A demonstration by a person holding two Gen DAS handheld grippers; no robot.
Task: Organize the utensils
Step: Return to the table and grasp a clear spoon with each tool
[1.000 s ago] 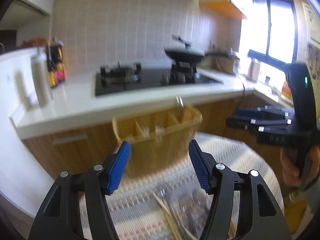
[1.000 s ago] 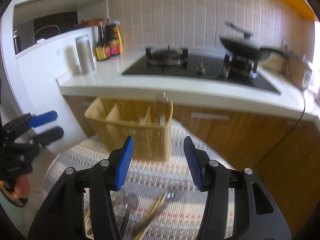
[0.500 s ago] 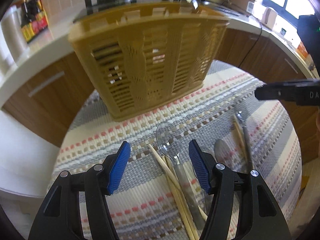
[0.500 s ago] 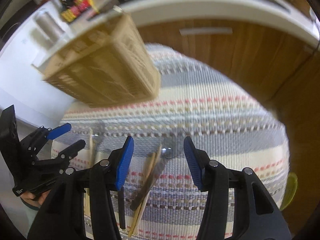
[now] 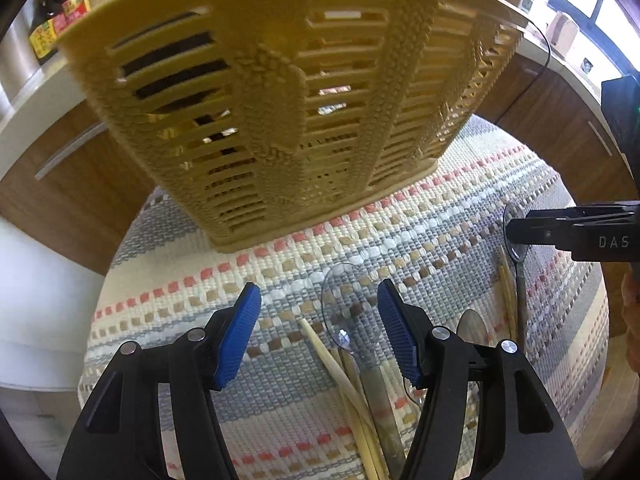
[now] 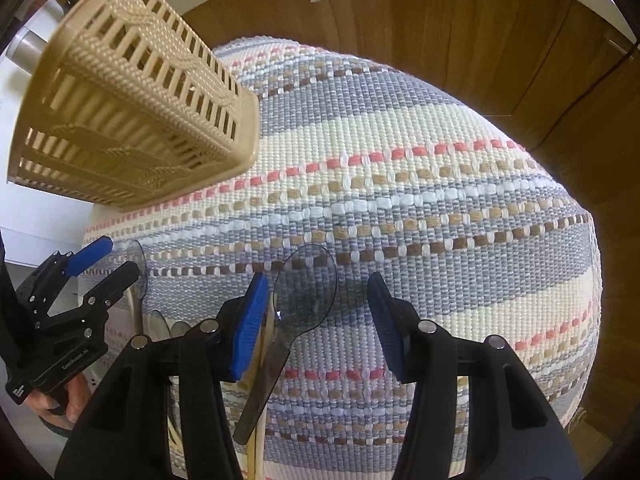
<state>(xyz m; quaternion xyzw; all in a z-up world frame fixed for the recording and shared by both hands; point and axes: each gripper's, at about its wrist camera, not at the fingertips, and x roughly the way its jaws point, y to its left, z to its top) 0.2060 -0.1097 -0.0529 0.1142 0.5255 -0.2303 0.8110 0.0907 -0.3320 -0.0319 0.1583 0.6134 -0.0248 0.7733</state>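
Utensils lie loose on the striped mat (image 6: 400, 184) — spoons and chopsticks side by side, handles running toward the cameras, none of them yet in the basket (image 5: 280, 92).

Left gripper (image 5: 319, 332): jaws part open, nothing held. A clear spoon (image 5: 348, 316) has its bowl between the pads at about 1 o'clock from the gap's centre, touching neither pad as far as I can tell. A chopstick (image 5: 328, 360) runs just beside it at 7 o'clock.

Right gripper (image 6: 318, 320): jaws part open, empty. A smoky clear spoon (image 6: 306, 284) sits in the left half of the gap, close to the left pad; contact not clear. Its handle trails off toward 7 o'clock.

Judgement: both grippers point steeply down with a spoon bowl framed between the pads — lined up for a pick, one spoon each. Flat spoons on woven cloth will likely need the pads brought right down to the mat.

Outward: the basket stands at 12 o'clock in the left view and 10 o'clock in the right view, at the mat's far edge, probably close for short carries. Wooden cabinet (image 6: 440, 40) beyond.

Hard to read: the basket's compartments are hidden from this low angle. Handles and further utensils are covered by the gripper bodies. Utensil count uncertain.
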